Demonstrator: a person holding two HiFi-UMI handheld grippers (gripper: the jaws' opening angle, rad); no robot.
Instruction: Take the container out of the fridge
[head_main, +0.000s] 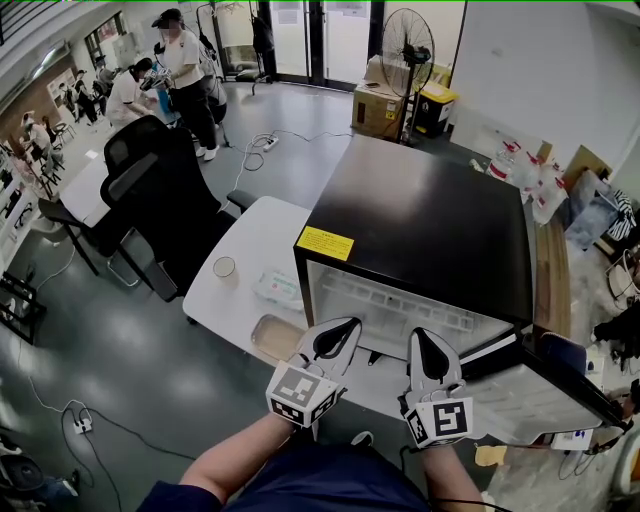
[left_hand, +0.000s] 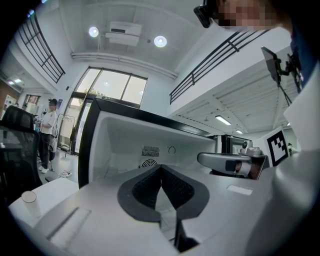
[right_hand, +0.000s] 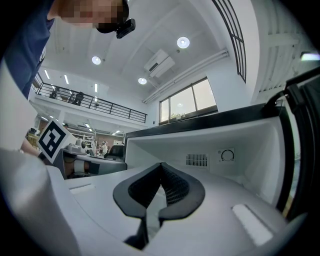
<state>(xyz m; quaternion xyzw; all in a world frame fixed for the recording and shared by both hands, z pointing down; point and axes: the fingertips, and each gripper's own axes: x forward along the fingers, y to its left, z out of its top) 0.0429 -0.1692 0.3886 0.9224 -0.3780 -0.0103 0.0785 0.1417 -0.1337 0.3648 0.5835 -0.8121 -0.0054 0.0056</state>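
Cup (head_main: 224, 267) on table (head_main: 250, 235), far left. Next we see two shallow boxes on table, just left of fridge (head_main: 420, 215): clear container (head_main: 278, 289), then tan container (head_main: 272, 338) nearer us. Contents unreadable. Left gripper (left_hand: 161, 168) clenched, empty, aimed into open fridge. Right gripper (right_hand: 161, 165) likewise clenched on nothing. Door (head_main: 540, 395) swung right. Fridge floor hidden behind jaws; can't tell what's inside.

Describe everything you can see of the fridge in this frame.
The fridge is a small boxy unit with a glossy black top and a yellow sticker at its front left corner. It stands on the white table. Its door is swung open to the right, showing a white interior with a vent grille and a round dial on the back wall.
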